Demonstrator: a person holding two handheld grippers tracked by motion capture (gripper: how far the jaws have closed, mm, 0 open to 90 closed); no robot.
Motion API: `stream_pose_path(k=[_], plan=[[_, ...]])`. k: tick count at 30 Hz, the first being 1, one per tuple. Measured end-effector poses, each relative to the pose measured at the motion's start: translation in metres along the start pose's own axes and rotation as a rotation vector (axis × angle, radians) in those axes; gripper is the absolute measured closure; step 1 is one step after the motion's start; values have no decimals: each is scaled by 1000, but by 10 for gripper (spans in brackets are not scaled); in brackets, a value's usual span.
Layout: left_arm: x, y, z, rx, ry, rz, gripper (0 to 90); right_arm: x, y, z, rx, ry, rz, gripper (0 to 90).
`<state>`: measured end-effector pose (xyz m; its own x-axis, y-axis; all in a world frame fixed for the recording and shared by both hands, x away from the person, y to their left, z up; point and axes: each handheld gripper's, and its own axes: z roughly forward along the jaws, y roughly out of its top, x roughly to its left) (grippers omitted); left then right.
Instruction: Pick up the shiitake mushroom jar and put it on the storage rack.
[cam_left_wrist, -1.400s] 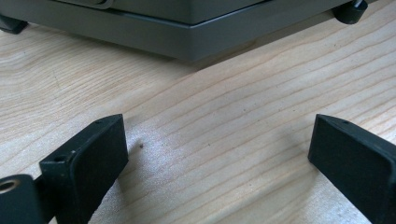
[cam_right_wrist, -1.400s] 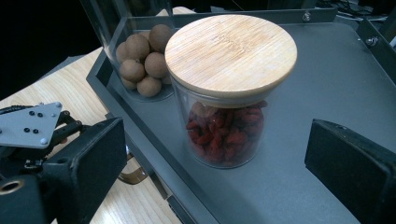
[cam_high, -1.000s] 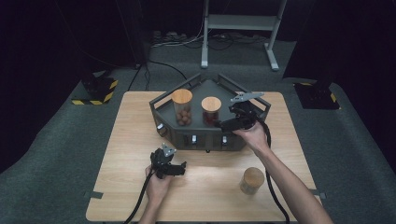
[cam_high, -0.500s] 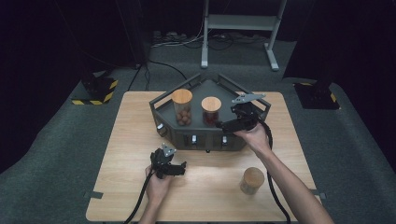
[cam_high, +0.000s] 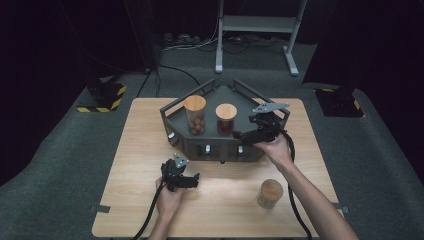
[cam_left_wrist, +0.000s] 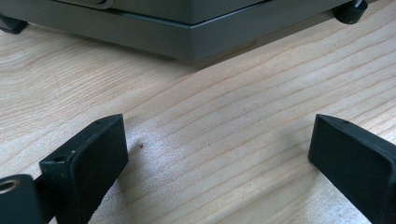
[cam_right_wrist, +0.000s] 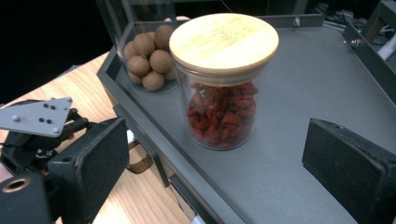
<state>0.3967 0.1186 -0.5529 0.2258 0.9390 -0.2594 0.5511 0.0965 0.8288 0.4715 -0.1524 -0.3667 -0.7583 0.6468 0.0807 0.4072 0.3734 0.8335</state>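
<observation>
The right gripper (cam_high: 239, 134) hung beside the red-berry jar (cam_right_wrist: 223, 84) on the grey tray (cam_high: 250, 148), jaws just narrowing, nothing between them. The left gripper (cam_left_wrist: 219, 154) sat wide open over the wooden table (cam_left_wrist: 224, 121).

The high view looks forward and down from above the person's side, far enough off to take in the whole bench (cam_high: 150, 200) and the floor around it. The left gripper view sits low and close over the wood, facing the dark tray's (cam_left_wrist: 196, 32) front wall at the top of the frame. The right gripper view looks down into that tray (cam_right_wrist: 299, 140) from nearby, toward the red-filled jar (cam_right_wrist: 223, 93); tray (cam_high: 220, 145) and jar (cam_high: 226, 119) also stand mid-frame in the high view.
</observation>
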Motion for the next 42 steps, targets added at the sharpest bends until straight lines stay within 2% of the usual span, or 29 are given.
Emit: stream_pose_path(k=[7,19,30,42], plan=[[0,0,0,0,0,0,46,0,-4,-5,-24,5,8,76],[0,0,0,0,0,0,46,-3,-12,-10,-21,-8,19,84],[0,0,0,0,0,0,46,-5,-19,-16,-41,-8,30,86],[0,0,0,0,0,0,46,-3,-28,-22,-71,-8,16,86]])
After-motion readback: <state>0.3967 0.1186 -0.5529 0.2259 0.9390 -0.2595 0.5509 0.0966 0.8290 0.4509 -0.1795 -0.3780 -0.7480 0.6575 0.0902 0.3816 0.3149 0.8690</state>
